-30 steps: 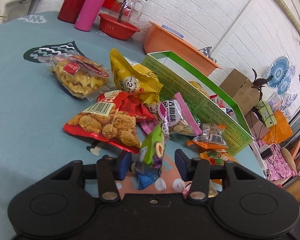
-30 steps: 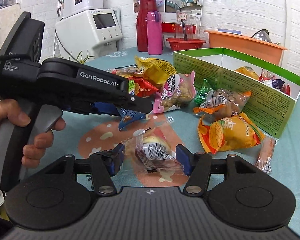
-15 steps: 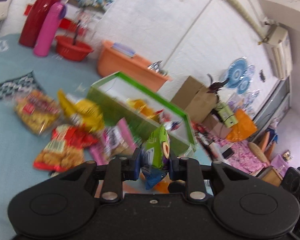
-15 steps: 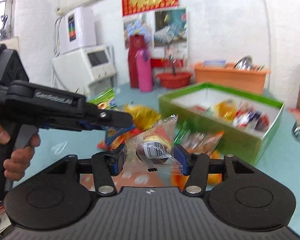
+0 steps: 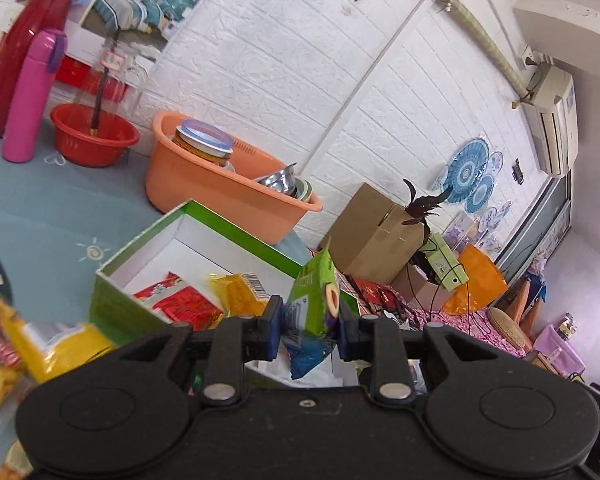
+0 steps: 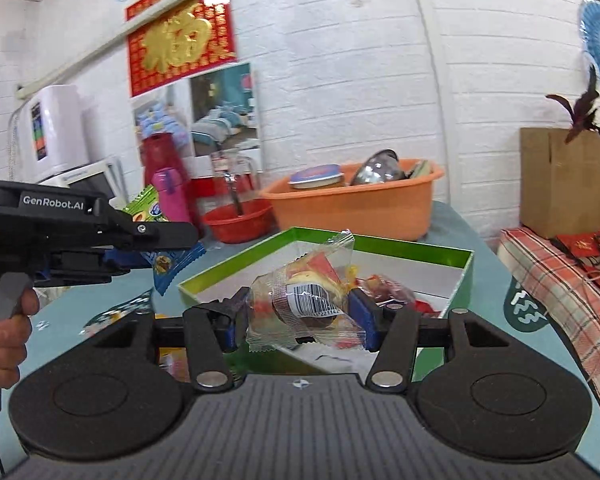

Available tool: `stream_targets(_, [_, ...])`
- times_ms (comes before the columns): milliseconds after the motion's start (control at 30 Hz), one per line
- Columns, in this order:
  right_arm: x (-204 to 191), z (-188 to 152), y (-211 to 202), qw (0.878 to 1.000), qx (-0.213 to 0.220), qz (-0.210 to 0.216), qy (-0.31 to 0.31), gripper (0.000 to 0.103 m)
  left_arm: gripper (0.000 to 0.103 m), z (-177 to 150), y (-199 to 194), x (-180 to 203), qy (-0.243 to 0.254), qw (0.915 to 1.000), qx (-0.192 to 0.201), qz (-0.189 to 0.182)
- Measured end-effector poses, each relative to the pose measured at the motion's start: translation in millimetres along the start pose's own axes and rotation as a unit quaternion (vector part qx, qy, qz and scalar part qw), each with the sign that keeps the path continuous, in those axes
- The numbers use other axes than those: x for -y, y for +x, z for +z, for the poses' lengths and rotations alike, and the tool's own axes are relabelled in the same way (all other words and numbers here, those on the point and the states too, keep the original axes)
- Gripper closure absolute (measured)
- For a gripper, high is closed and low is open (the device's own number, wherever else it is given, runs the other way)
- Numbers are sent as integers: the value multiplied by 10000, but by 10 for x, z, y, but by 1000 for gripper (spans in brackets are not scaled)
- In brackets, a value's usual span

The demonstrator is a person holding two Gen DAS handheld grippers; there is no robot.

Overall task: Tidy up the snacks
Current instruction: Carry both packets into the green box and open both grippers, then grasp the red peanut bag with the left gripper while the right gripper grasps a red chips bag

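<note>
**Both grippers loaded, held above the green box**

Right side, nearest item: my right gripper [image 6: 298, 322] is clamped on a clear-wrapped snack [image 6: 302, 300]. The blue pads press on both flanks of the packet. Its long axis runs roughly crosswise between the pads, tilted so that the crimped end at the upper right stands higher than the lower-left end. The barcode label faces the camera. The packet sits squarely between the fingertips, clear of the table.

Left side: my left gripper [image 5: 308, 334] is closed on a green and blue sachet [image 5: 314, 304]. The sachet stands nearly upright, long axis vertical, green end up and leaning slightly right, blue end hanging below the pads. It is pinched about the middle. In the right wrist view the same gripper appears at the left edge, carried by my hand [image 6: 6, 344], with the sachet's two ends showing above and below its finger.

Just beyond both grippers: the green box [image 6: 458, 280], open-topped with a white interior, resting on the blue-green table [image 5: 40, 216]. It already contains red packets [image 5: 184, 304] and a yellow packet [image 5: 240, 292]. Outside its near wall, at left, lies a further yellow packet [image 5: 60, 346], blurred.

Further back: an orange basin [image 5: 220, 196], a red bowl [image 5: 92, 136], a pink bottle [image 5: 30, 92].
</note>
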State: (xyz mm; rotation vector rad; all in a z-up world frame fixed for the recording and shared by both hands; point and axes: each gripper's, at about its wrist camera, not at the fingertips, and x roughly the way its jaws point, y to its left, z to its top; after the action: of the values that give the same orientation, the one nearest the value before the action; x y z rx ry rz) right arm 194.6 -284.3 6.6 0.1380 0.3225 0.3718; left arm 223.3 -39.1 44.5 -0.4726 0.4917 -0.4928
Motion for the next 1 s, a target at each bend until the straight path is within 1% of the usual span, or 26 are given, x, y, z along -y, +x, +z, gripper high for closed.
stream_targets(133, [124,-33,160,9998,-71,-149,100,14,56,13,357,-65,-81,9997,-223,-74])
stream_targets(300, [179,-106,325,9996,-134,-261,13,13,56,-56,668,-146,-58,9988,-482,-117])
stream_targets(333, [180,-129,368,9994,-170,-292,-45,12,47,-80,728,-171,-35,9984,-552,-80])
stream_targets(367, [179,-153,419,9991,-214,-348,-111,12,17,-105,770,-199,-41,9982,-595,-10])
stream_targets(400, [179,-189,453,9987,-228,-414,-192,1,0,-136,793,-239,-101,9981,-606,78])
stream_targets(433, [179,-224,474,9981,-250,-489,-273,0,0,-168,779,-276,-180,9983,-535,158])
stream_targets(467, [181,-250,484,9976,-264,-548,-331,0,0,-189,730,-289,-165,9991,-365,134])
stream_targets(500, [171,-261,474,9976,-208,-523,-412,0,0,-189,689,-292,-118,9993,-333,136])
stream_targets(567, [151,-240,439,9974,-235,-534,-423,0,0,-171,615,-283,-77,9992,-338,180])
stream_targets(700, [114,-161,216,9986,4,-505,-184,0,0,-138,386,-237,-125,9993,-310,184])
stream_targets(833, [6,-128,-105,9992,189,-364,-24,0,0,-159,-66,-168,-40,9996,-135,245])
stream_targets(1000, [-155,-215,-402,9998,147,-31,144,0,0,-319,-677,-196,-82,9981,159,589])
